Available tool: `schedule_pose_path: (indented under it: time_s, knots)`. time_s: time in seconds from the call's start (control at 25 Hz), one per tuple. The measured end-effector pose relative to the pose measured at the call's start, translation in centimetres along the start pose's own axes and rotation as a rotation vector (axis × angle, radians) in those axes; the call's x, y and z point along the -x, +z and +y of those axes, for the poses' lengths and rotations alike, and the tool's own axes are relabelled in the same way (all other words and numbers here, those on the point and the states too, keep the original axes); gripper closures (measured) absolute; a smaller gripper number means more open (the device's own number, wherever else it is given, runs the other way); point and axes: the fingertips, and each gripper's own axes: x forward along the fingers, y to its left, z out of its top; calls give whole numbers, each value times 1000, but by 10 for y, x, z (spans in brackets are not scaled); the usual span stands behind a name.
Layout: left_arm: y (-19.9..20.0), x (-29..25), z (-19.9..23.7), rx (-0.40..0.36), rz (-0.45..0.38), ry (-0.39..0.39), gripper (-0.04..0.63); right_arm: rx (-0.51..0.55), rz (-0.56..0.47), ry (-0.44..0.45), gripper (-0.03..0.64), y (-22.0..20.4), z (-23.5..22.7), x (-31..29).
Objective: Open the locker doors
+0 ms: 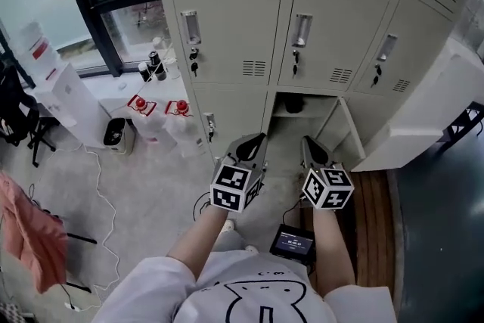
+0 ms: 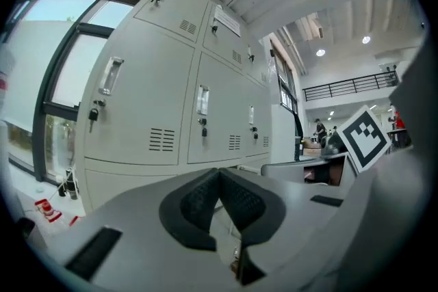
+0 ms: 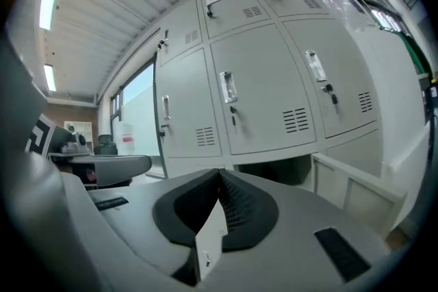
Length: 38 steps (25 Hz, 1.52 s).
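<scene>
Head view: both grippers hang before the lockers (image 1: 227, 19), near the bottom row. Left gripper (image 1: 254, 141) is clenched on nothing, its jaws meeting tip to tip. Right gripper (image 1: 308, 141), just beside it, is likewise clenched and empty. Beyond them the bottom middle door (image 1: 342, 126) stands swung open to the right. The doors above are closed, with keys (image 1: 193, 69) in their locks.

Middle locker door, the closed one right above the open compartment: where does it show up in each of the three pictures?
Head view: the middle locker door is at the top, right of centre.
Left gripper view: the door is at the centre, slanting away to the right.
Right gripper view: the door is at upper centre, facing the camera.
Shared landmark: the dark key dangling on it, visible in all three.
</scene>
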Motion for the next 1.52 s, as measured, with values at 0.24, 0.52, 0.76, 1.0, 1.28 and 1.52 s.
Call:
schedule_pose_path:
  time_s: [0.24,0.52,0.76,1.0,1.28,1.52]
  knots:
    - [41,33,52,-25,-76,118,582,-27,-82,203,607,40,81,-42]
    - [75,62,117,-61,-118,215,581,-33,-119,348,607,64,155,-89]
    - [95,74,167,-49,-154,277,581,34,-92,450,603,69,196,-132]
    - [106,76,201,-45,-172,304,581,-122,-50,492,572,89,210,-175]
    - [118,76,233,-48,-200,331,581,-403,-28,468,522,106,218,-218]
    - [129,74,252,-48,-229,334,581,-593,42,408,520,101,226,-252]
